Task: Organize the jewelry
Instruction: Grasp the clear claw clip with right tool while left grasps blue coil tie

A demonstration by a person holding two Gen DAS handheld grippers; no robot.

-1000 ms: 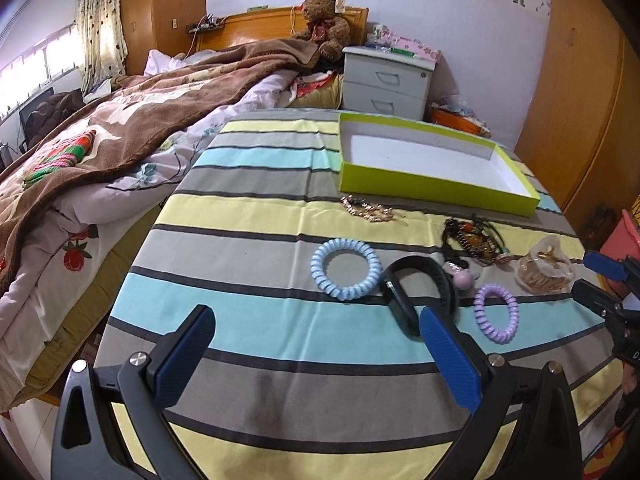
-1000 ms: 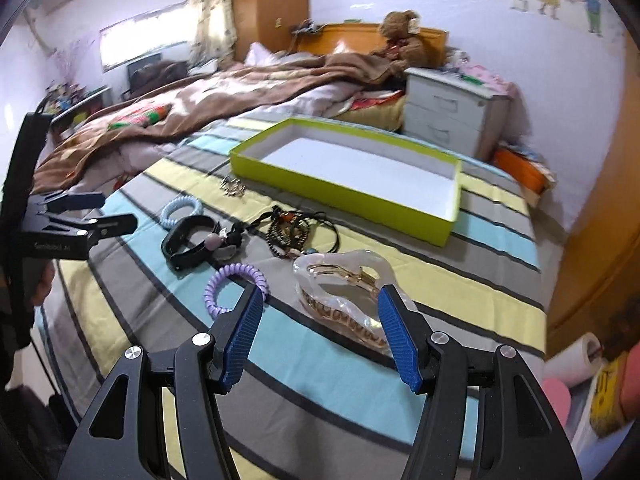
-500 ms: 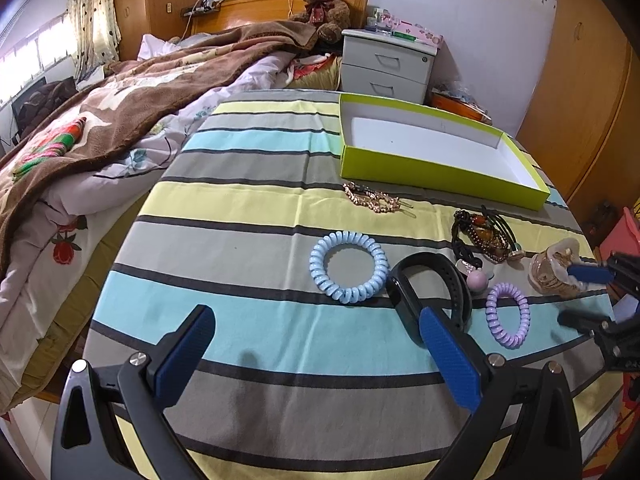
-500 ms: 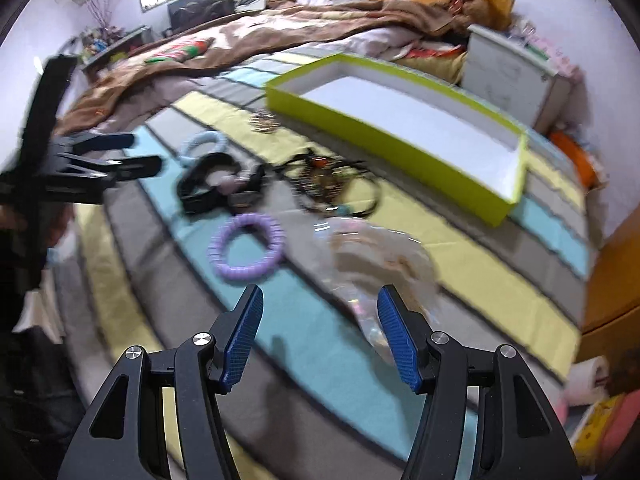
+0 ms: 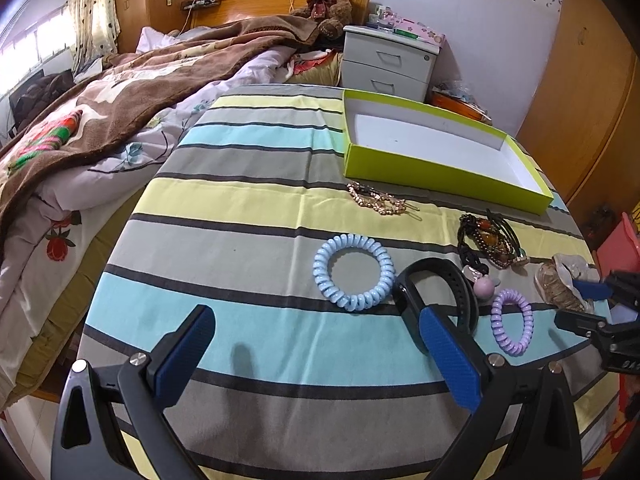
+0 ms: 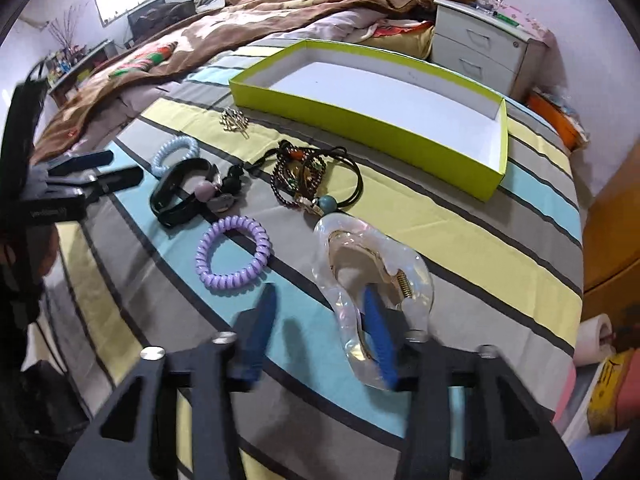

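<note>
Right gripper [image 6: 320,320]: jaws have just been closing, now half open around the clear hair claw [image 6: 372,272], not visibly pinching it.
Left gripper [image 5: 316,344]: jaws gaping wide, holding nothing.
Hair claw: lying on the desk [image 6: 460,240], near the green box [image 6: 384,120].

On the striped cloth [image 5: 248,240]: two coil hair ties, one pale blue [image 5: 354,272], one lilac [image 5: 512,327]. One black band [image 5: 440,292]. One clear claw clip [image 6: 372,276]. One gold beaded hairpin [image 5: 376,200]. One tangle of dark beaded cords [image 5: 488,242], separate pieces not countable. One small pink bobble [image 5: 484,287]. One green tray [image 5: 440,168]. Behind: one teddy bear [image 5: 326,4], one two-drawer nightstand [image 5: 388,66].
</note>
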